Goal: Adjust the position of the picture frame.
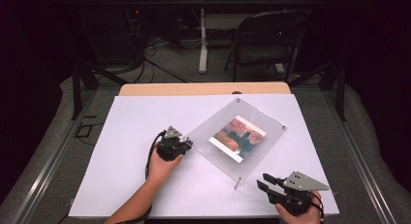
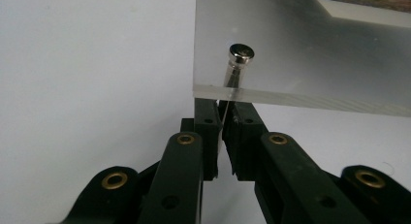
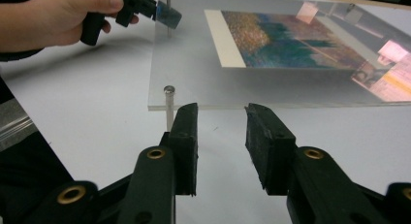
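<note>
- Now: clear frame (image 1: pixel 237 139) with a print (image 1: pixel 237 138) inside sits raised on metal pins above the white tabletop (image 1: pixel 126 185), between the two tongs.
- Left tongs (image 1: pixel 186 144) at the frame's left corner, jaws together on the leg of the corner pin (image 2: pixel 238 64) under the pane; the left gripper view shows the pads pinched on the thin stem just below the acrylic edge.
- Right tongs (image 3: pixel 221 136) jaws apart, nothing between them, aimed at the frame's near edge; near pin (image 3: pixel 168 105) stands just left of its left jaw, not touching.
- Step, my read: taking hold of the frame by its pins, left side already gripped, right side not yet.
- Next move calls for the right tongs to shift left onto the near pin, or forward onto the frame edge, then close; line up carefully, the stem is thin and could slip between the pads.
- Risk: a pull on one side alone could tilt or twist the frame.
- Writing: none readable; the print shows orange and teal colour blocks, no label or brand.
</note>
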Demonstrator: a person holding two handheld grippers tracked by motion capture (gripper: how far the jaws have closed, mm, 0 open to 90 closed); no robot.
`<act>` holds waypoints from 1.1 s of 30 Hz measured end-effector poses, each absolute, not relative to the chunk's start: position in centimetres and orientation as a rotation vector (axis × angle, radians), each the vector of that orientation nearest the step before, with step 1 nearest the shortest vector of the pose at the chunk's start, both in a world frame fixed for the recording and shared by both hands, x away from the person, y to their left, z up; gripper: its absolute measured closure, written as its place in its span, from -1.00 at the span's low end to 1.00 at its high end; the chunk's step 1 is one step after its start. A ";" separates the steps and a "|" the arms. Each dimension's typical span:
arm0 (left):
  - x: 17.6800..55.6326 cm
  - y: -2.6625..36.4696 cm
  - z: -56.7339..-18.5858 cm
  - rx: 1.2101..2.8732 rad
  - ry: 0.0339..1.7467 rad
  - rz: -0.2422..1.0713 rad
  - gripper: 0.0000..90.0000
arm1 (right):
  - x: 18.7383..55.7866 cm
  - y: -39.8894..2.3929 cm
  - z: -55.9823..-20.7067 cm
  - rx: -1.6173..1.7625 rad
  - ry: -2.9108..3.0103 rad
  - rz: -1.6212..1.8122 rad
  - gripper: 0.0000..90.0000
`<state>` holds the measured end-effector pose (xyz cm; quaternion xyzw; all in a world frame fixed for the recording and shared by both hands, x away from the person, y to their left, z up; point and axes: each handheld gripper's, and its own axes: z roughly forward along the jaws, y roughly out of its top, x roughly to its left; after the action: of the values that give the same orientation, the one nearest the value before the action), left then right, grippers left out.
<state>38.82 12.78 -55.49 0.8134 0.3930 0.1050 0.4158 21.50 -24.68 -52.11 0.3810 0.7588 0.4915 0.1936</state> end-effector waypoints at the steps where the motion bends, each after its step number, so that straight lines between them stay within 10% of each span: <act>1: 38.8 12.8 -55.4 2.043 0.986 0.263 0.87 | 21.5 -24.6 -52.2 1.066 2.139 1.375 0.46; 33: 37.0 12.7 -51.8 1.978 0.900 0.169 0.87 | 23.0 -21.5 -53.4 1.084 2.244 1.477 0.66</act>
<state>36.98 12.75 -51.76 0.8045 0.3662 0.0686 0.4626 23.03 -21.47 -53.35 0.3713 0.7688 0.5061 0.1219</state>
